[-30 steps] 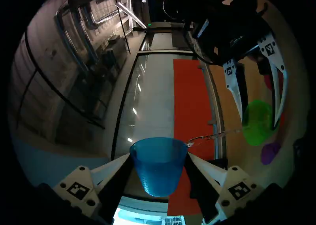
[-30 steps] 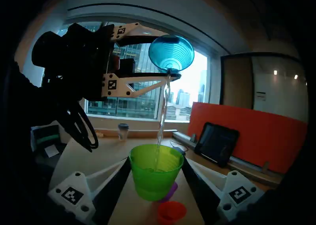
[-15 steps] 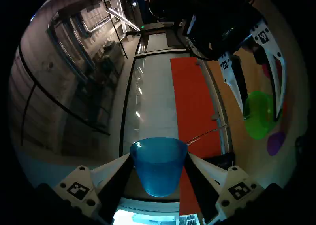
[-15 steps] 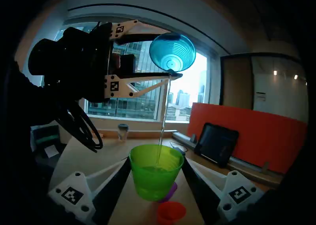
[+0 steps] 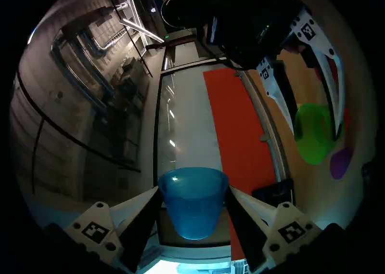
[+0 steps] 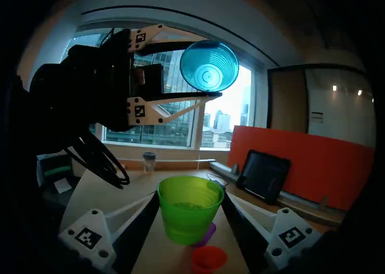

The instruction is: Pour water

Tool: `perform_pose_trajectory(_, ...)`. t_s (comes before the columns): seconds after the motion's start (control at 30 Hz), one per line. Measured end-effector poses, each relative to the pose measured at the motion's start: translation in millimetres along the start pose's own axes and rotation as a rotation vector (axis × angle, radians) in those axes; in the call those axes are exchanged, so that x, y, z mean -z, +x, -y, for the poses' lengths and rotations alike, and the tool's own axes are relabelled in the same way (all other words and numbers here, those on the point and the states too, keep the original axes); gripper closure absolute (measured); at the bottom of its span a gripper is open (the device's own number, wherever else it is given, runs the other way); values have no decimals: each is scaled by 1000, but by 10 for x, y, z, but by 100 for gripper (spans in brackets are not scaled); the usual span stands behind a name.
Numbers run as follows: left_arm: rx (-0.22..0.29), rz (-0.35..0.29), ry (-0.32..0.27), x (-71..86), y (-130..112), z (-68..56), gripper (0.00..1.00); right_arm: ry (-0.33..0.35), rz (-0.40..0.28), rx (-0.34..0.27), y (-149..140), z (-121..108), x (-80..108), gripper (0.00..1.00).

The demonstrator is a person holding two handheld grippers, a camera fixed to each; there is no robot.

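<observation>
My left gripper (image 5: pixel 192 209) is shut on a blue plastic cup (image 5: pixel 193 207), tipped on its side. In the right gripper view that blue cup (image 6: pixel 209 65) hangs high, its mouth facing the camera, held by the left gripper (image 6: pixel 208 64). My right gripper (image 6: pixel 190 216) is shut on a green cup (image 6: pixel 189 207) that stands upright with water in it, below the blue cup. In the left gripper view the green cup (image 5: pixel 313 134) sits at the right between the right gripper's white fingers (image 5: pixel 278 98). No water stream runs between the cups.
A purple cup (image 6: pixel 208 234) and an orange cup (image 6: pixel 208 258) stand on the wooden table (image 6: pixel 115 189) under the green cup. A dark tablet (image 6: pixel 263 174) leans by an orange partition (image 6: pixel 308 158). A small lidded cup (image 6: pixel 149 160) stands at the window sill.
The thin stream of water from the blue cup into the green cup has stopped. The blue cup has tipped further, its mouth now turned more toward the right gripper's camera.
</observation>
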State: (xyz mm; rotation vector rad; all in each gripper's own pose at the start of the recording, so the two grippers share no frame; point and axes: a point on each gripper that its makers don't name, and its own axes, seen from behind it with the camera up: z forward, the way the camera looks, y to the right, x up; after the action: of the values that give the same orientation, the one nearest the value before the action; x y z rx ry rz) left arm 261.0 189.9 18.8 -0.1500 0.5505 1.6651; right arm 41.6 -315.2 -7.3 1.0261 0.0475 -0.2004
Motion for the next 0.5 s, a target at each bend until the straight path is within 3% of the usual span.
perform_pose_trajectory(0.17, 19, -5, 1, 8, -13, 14, 15, -2, 0, -2, -3, -2, -4, 8)
perform_pose_trajectory(0.27, 72, -2, 0, 7, -46, 21, 15, -4, -1, -3, -3, -4, -4, 7)
perform_pose_trajectory(0.5, 308, 17, -22, -21, -146, -14, 15, -11, -4, -4, 2, -32, 22, 7)
